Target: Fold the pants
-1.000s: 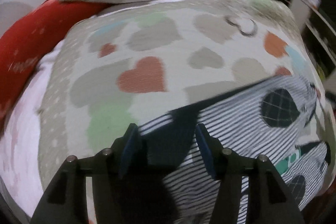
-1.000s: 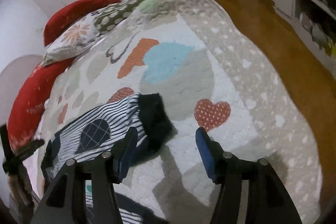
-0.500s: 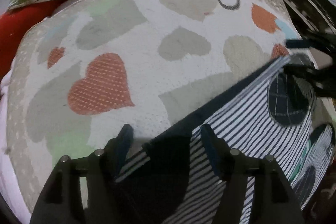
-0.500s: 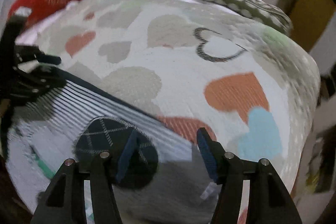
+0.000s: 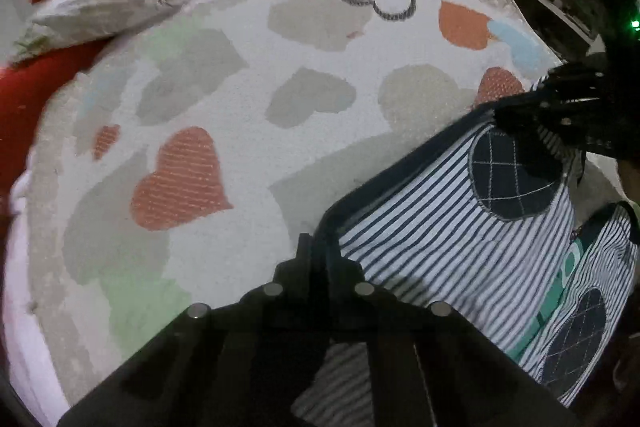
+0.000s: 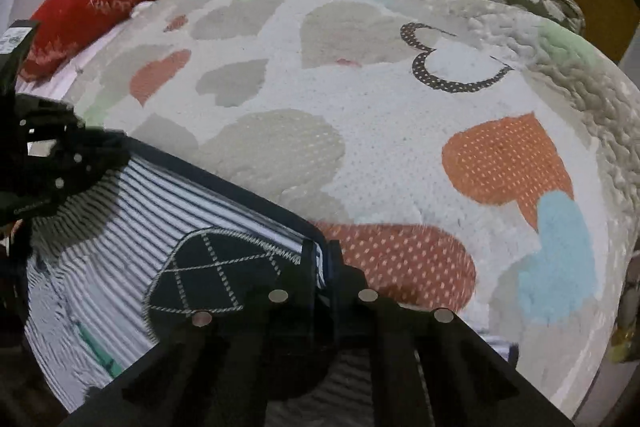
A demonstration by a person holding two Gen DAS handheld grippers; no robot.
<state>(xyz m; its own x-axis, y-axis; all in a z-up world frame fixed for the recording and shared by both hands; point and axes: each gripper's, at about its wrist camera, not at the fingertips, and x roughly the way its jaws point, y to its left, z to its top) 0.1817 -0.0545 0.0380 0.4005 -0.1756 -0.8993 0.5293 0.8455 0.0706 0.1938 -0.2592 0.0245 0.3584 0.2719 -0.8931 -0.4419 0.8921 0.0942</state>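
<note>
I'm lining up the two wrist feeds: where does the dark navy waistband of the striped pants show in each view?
Left wrist: the waistband slants from the left gripper at bottom centre up to the right gripper.
Right wrist: the waistband slants from the left gripper down to the right gripper at bottom centre.
Shared landmark: the dark heart outline on the blanket.
</note>
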